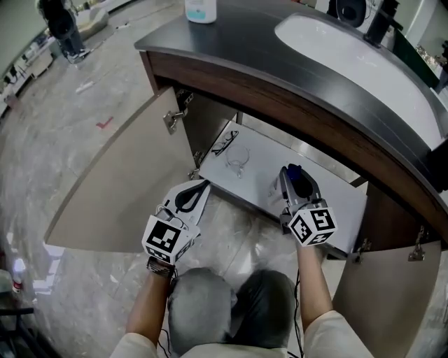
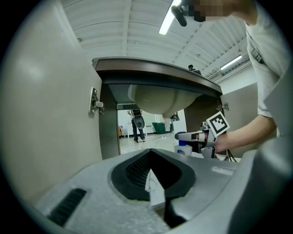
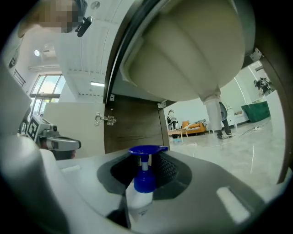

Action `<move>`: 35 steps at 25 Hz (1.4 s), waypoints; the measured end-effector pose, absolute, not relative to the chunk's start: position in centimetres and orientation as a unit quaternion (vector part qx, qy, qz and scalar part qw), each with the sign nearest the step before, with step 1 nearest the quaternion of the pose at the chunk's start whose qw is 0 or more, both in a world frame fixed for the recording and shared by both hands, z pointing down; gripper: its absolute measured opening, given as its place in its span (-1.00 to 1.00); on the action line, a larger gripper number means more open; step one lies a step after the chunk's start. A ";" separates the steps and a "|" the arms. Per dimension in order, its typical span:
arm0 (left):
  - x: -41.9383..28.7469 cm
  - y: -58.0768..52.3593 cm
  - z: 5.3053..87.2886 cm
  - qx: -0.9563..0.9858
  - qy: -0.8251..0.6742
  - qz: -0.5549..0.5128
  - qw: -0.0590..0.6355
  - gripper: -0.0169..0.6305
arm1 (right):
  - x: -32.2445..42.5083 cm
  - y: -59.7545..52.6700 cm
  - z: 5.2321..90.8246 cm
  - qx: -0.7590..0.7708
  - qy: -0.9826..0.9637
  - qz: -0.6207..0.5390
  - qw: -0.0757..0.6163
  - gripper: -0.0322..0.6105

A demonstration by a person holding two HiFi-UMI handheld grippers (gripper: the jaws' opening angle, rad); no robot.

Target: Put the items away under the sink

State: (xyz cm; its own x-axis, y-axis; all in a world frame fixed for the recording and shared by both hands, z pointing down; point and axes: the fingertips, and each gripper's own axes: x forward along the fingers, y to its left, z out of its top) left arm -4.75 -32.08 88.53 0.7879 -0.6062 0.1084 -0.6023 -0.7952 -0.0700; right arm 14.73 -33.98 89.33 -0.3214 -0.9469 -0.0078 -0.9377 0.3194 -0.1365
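My right gripper is shut on a white pump bottle with a blue head, held just over the white shelf inside the open cabinet under the sink. In the right gripper view the bottle stands upright between the jaws, below the underside of the sink bowl. At the shelf's front left edge my left gripper hangs with its jaws together and nothing in them. On the shelf lie a pair of dark glasses and a clear glass.
The left cabinet door swings wide open beside my left gripper; the right door is open too. Another bottle stands on the dark counter near the basin. A drain pipe drops from the bowl.
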 end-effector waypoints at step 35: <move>-3.1 -35.0 92.1 -0.952 0.290 -0.095 -0.001 -0.94 | 13.8 -43.1 99.3 -0.563 0.823 -0.072 -0.012 -0.60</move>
